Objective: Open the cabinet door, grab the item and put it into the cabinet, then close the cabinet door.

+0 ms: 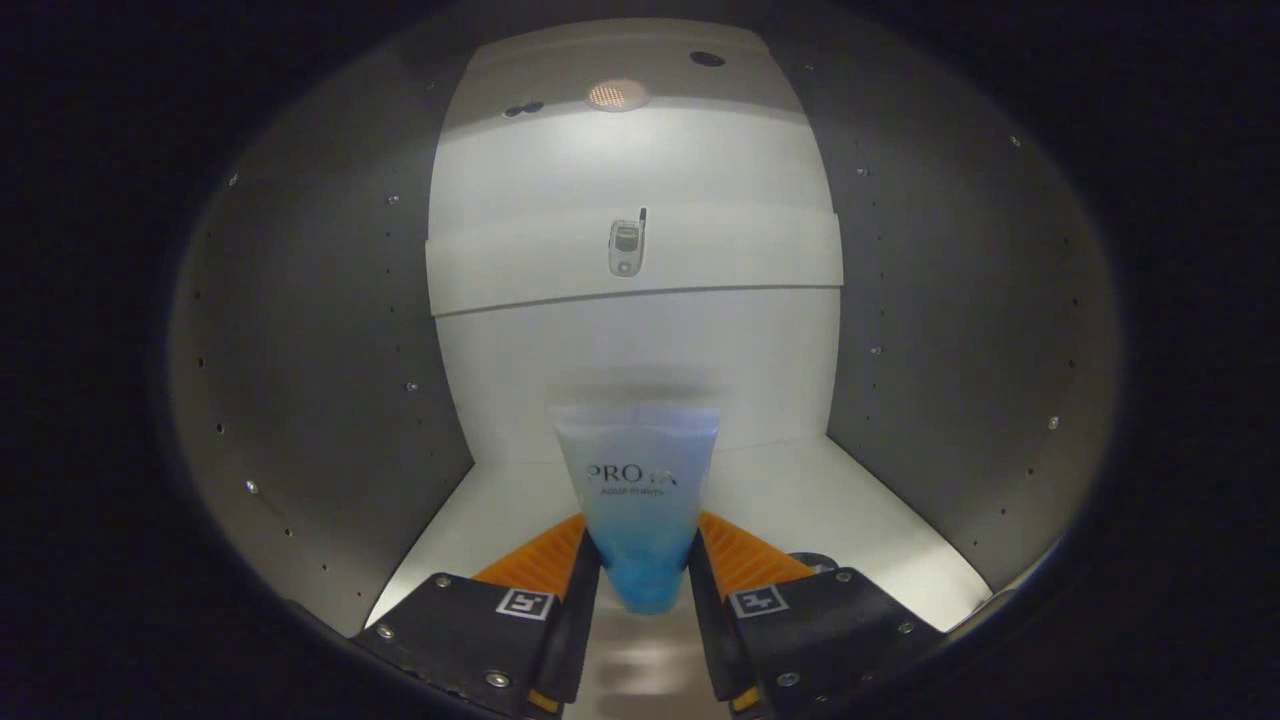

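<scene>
We have the task's item, a translucent plastic squeeze tube (640, 500) with a frosted pale body and blue contents at its narrow end, standing in the lower middle of the frame. Its long axis runs up and down: the narrow blue end points down between the fingers, the wide flat crimped end stands uppermost, and the tube looks close to upright. The gripper (643, 570) is closed on it, one finger pressing each side of the lower part, so the tube is clamped rather than resting loose.

Outward from there, the tube sits inside the open white cabinet (330, 330), whose grey side walls fill the left and right of the frame. The cabinet's white floor (800, 500) spreads below and behind the tube in the lower part of the frame; we cannot tell whether the blue end touches it or hangs just above. Beyond the tube, across the middle of the frame, a white shelf (740, 255) crosses the back wall, and a small silver flip phone (626, 247) lies on it, well apart from the tube.

We judge that the coming move turns on the gap between the tube's lower end and the floor: lower it straight down, then release.
</scene>
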